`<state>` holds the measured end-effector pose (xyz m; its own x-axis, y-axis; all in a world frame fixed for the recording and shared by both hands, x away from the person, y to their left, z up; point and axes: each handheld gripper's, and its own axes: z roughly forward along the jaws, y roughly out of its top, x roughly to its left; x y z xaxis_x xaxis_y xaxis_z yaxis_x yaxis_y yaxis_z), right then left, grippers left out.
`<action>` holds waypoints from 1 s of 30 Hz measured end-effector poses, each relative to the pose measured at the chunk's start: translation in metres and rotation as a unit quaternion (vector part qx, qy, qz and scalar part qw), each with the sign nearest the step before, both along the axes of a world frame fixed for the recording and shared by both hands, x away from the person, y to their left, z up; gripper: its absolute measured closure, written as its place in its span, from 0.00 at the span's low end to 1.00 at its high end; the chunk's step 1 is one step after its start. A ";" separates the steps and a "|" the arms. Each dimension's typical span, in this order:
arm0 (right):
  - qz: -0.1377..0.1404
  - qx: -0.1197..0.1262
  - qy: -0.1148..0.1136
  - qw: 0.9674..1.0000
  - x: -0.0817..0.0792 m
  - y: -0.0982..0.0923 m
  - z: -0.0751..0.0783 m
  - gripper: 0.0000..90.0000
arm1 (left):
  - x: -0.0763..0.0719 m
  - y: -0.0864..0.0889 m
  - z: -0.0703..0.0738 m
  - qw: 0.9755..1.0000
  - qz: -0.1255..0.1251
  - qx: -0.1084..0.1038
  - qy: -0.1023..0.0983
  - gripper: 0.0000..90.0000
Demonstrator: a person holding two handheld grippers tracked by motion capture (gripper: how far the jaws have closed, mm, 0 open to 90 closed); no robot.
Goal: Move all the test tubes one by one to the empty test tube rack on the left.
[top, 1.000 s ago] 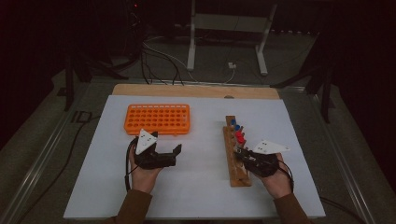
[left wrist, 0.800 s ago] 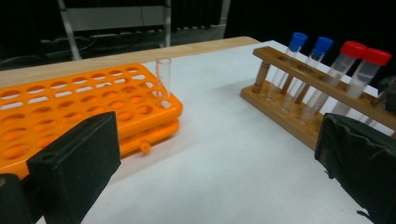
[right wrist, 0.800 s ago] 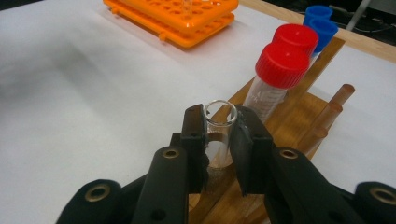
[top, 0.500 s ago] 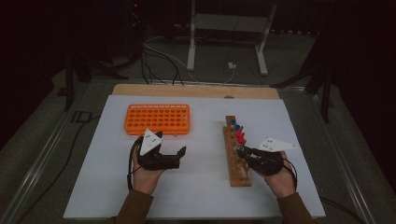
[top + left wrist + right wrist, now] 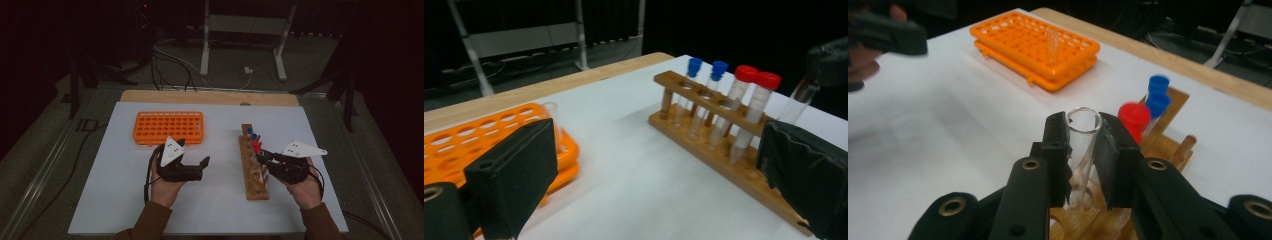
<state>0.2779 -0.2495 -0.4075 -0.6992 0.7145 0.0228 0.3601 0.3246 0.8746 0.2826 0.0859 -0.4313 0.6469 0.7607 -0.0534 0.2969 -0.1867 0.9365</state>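
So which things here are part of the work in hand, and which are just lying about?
In the work:
- open glass tube, clamped in the right gripper
- wooden tube rack
- orange tube rack with one clear tube
- left gripper, open

Lying about:
- metal stand
- floor cables

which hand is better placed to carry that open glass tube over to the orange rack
Right. The right gripper is already shut on the open tube, above the wooden rack. The left gripper is open and holds nothing, though it is nearer the orange rack.
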 end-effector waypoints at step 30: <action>0.042 0.026 0.004 0.999 0.005 0.043 0.013 0.85 | -0.003 -0.075 -0.005 0.995 -0.093 0.027 -0.012 0.43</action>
<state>0.2831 -0.2065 -0.3942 -0.7564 0.6509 0.0650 0.3410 0.3075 0.8883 0.2798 0.0109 -0.4361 0.7780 0.6282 0.0008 0.2300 -0.2860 0.9302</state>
